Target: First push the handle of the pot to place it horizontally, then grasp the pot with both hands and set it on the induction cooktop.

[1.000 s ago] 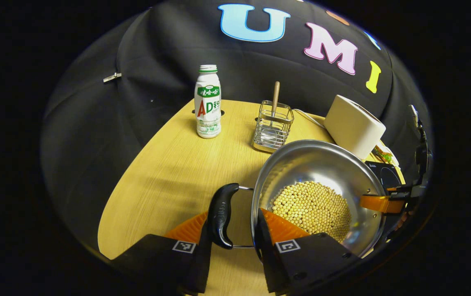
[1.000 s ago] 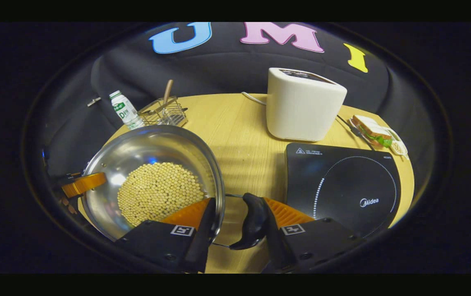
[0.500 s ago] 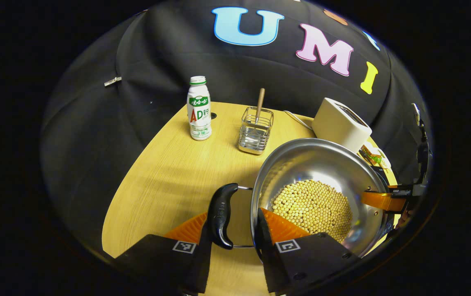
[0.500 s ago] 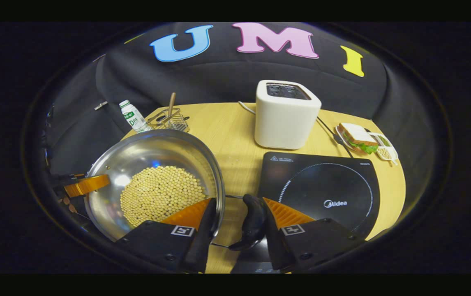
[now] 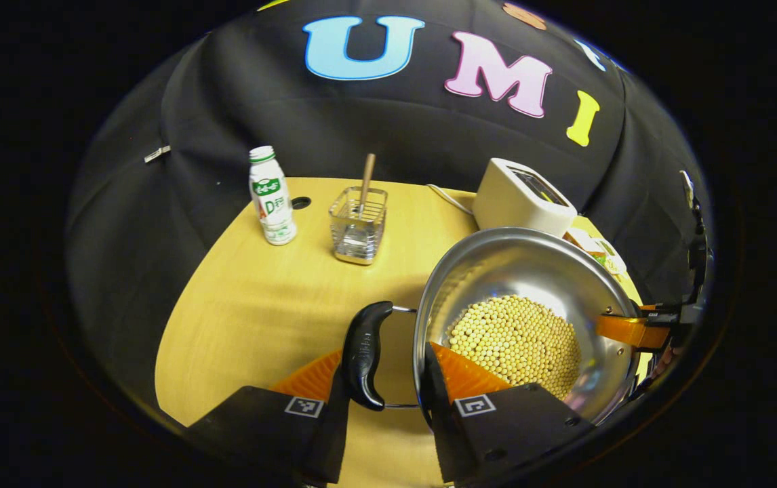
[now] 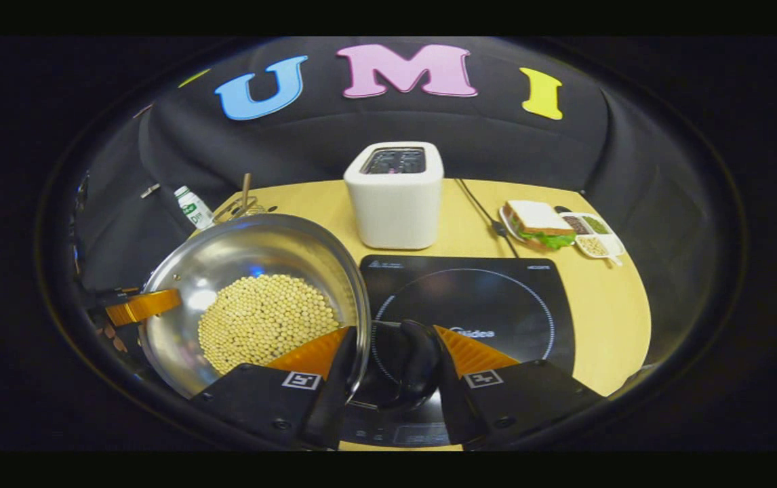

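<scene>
A steel pot (image 5: 517, 264) holding soybeans (image 5: 514, 342) hangs above the wooden table (image 5: 253, 312), carried by both grippers. My left gripper (image 5: 385, 366) is shut across the pot's black side handle (image 5: 365, 352) and rim, one finger outside the handle and one inside the pot. In the right gripper view my right gripper (image 6: 392, 359) is shut the same way on the opposite black handle (image 6: 415, 366) and rim. That handle hovers over the left part of the black induction cooktop (image 6: 490, 298); most of the pot (image 6: 246, 251) is left of it.
A white toaster (image 6: 395, 196) stands just behind the cooktop, its cord running right. A sandwich plate (image 6: 538, 220) and a small snack tray (image 6: 595, 234) lie at the back right. A drink bottle (image 5: 270, 196) and a wire basket (image 5: 358, 224) with a wooden-handled utensil stand at the back left.
Both grippers have carried the pot rightward and up; the cooktop, earlier well to the right, now lies under the right handle. The hold on both handles is unchanged.
</scene>
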A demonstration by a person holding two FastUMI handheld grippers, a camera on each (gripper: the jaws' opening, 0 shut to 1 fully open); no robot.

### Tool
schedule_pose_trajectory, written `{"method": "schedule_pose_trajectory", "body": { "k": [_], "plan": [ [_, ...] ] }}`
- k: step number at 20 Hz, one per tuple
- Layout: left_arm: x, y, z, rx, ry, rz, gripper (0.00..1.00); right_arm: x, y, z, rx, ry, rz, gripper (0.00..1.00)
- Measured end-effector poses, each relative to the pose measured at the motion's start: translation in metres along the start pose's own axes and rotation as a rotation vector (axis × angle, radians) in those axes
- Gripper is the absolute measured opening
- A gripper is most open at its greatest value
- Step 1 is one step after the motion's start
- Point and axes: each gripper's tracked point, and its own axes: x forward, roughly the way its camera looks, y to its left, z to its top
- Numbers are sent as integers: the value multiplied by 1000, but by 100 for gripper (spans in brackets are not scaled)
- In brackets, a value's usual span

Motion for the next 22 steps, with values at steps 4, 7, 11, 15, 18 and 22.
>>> {"method": "schedule_pose_trajectory", "body": {
  "k": [4,7,11,15,18,22],
  "plan": [
    [10,-38,4,20,6,-31,55,-6,-38,1,25,-3,-29,61],
    [17,-66,5,32,10,-48,55,-10,-64,0,36,0,-42,61],
    [25,-102,4,37,12,-67,55,-12,-99,1,45,-2,-62,61],
    [34,-133,3,40,13,-81,55,-13,-129,0,51,-5,-76,61],
    [38,-151,-1,39,21,-82,55,-12,-147,-3,58,1,-77,61],
    [46,-172,-3,36,26,-79,55,-5,-167,-5,62,7,-72,61]
  ]
}}
